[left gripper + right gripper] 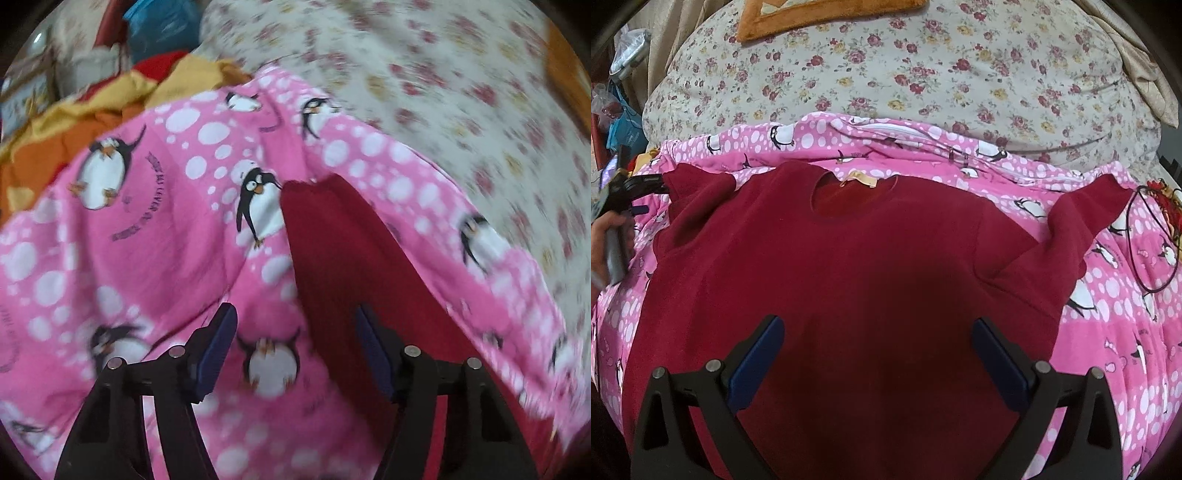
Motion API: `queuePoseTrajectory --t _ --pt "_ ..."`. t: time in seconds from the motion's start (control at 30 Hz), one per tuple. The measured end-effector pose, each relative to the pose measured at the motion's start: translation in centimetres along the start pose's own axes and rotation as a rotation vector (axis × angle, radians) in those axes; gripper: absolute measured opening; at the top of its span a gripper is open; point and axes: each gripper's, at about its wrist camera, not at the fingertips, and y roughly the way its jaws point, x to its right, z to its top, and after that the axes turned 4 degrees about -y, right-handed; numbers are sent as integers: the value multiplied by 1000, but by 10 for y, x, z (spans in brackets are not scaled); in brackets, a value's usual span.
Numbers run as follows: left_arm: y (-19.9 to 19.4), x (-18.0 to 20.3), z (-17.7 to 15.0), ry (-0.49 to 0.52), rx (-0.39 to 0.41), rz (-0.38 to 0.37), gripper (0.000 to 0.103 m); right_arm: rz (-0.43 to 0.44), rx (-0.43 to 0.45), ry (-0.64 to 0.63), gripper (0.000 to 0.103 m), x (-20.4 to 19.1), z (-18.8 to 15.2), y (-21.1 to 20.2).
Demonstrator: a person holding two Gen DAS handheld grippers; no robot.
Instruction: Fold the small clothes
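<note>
A dark red long-sleeved top [849,266] lies spread flat, neck away from me, on a pink penguin-print blanket [1108,332]. My right gripper [877,332] is open and empty, hovering over the top's lower body. My left gripper [295,328] is open; in the left wrist view the red left sleeve [332,251] runs between its fingers, close to the right pad [373,350]. In the right wrist view the left gripper [653,184] sits at the left sleeve's cuff. The right sleeve [1071,229] lies bent out to the right.
A floral bedsheet [923,74] lies beyond the blanket, with an orange-edged cushion [827,18] at the back. Orange and yellow cloths [92,110] are piled at the left. A thin dark cord [1145,240] lies on the blanket at the right.
</note>
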Motion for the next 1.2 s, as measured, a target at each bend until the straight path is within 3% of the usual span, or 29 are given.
queuePoseTrajectory --t 0.07,0.17,0.27,0.33,0.4,0.53,0.63,0.73,0.9,1.0,1.1,1.2 --pt "13 -5 5 -62 -19 -32 55 16 -14 4 103 2 0 5" --pt "28 -9 8 -115 -56 -57 45 26 -40 8 103 4 -3 14" --pt "38 -11 10 -132 -76 -55 30 21 -50 6 103 3 -5 20" --pt "38 -13 10 -138 -79 -83 12 19 -42 3 103 2 -5 19" --pt "36 -16 14 -146 -87 -130 0 22 -36 4 103 3 -5 19" --pt "-2 -16 11 -149 -98 -243 0 44 -24 26 103 7 -3 16" --pt "-55 1 2 -18 -51 -284 0 69 -9 61 103 14 -1 11" --pt "-108 25 -13 51 -74 -463 0 96 4 115 103 23 0 5" --pt "-195 98 -71 289 -86 -659 0 130 73 207 103 43 4 -17" --pt "-217 140 -120 361 -176 -763 0 119 110 230 103 54 6 -29" --pt "-210 169 -170 373 -285 -829 0 79 131 236 103 63 7 -37" --pt "-191 189 -216 384 -414 -786 2 77 137 262 103 74 6 -41"
